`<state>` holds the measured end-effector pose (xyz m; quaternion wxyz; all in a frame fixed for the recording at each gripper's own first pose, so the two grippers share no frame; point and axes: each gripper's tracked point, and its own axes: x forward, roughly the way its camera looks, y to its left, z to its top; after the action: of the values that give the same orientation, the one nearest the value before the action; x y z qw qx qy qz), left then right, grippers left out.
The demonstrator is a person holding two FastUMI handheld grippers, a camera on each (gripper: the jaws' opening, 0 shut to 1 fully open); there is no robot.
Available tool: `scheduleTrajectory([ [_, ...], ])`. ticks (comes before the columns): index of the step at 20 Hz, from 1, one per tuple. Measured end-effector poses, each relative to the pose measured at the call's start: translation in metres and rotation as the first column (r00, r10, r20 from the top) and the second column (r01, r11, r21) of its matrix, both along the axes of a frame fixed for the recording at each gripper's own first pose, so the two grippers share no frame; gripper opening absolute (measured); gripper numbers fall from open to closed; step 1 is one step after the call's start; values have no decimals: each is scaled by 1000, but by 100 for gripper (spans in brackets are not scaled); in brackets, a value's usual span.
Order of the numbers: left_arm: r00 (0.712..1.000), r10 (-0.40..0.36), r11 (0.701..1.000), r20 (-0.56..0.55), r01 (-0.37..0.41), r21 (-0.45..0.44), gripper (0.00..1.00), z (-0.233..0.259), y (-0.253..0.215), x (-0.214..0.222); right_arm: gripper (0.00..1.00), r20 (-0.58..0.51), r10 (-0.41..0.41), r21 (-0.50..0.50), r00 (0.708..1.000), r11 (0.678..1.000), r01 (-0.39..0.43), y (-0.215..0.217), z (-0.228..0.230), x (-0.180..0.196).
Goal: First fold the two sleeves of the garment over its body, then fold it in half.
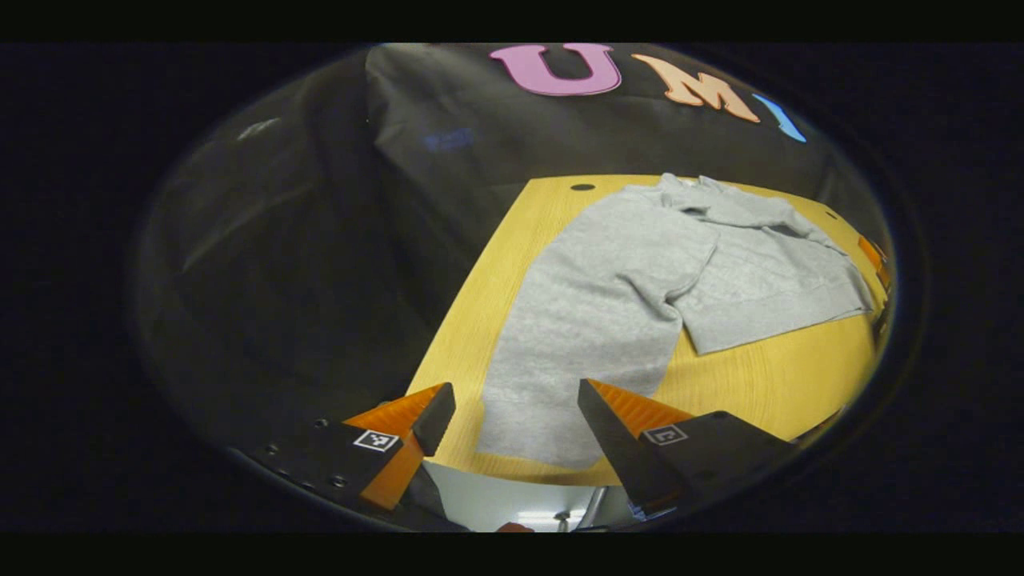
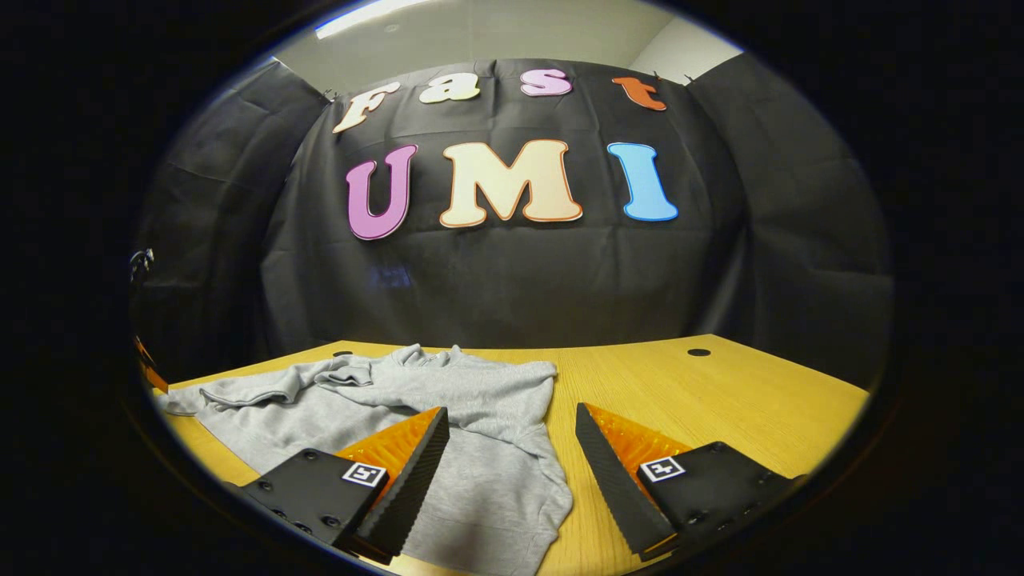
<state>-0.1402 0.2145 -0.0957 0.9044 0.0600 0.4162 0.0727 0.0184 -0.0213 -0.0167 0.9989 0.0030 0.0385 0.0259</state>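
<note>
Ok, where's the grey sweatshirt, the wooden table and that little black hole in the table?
grey sweatshirt (image 1: 592, 320): left gripper view, on its long sleeve.
wooden table (image 2: 720, 400): right gripper view, on bare top right of the sweatshirt.
black hole (image 2: 698, 352): right gripper view, on its middle, near the far edge.

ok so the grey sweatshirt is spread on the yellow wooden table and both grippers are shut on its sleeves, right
Not quite. The grey sweatshirt does lie on the yellow wooden table, but neither gripper is shut on a sleeve. The left gripper view shows the left gripper open above a sleeve, and the right gripper view shows the right gripper open too, gripping nothing.
</note>
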Motion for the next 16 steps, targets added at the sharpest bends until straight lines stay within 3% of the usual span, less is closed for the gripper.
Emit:
scheduleTrajectory([
  [6, 999, 2, 1000, -49, -2, -18, 95, -13, 2, -7, 99, 33, -12, -10, 999, 1000, 12, -1, 6, -2],
  [7, 999, 1, 1000, -52, -2, -20, 88, -14, 2, -7, 99, 36, -15, -6, 999, 1000, 16, -3, 6, -3],
  [8, 998, 0, 1000, -59, -1, -24, 95, -15, 1, -8, 99, 41, -19, -2, 999, 1000, 19, -3, 7, -4],
  [13, 996, -11, 998, -89, 5, -61, 92, -16, -2, -9, 99, 64, -27, -3, 998, 1000, 27, -5, 10, -6],
  [16, 995, -18, 997, -101, 10, -79, 95, -15, -7, -11, 99, 73, -29, -5, 997, 1000, 30, -5, 13, -7],
])
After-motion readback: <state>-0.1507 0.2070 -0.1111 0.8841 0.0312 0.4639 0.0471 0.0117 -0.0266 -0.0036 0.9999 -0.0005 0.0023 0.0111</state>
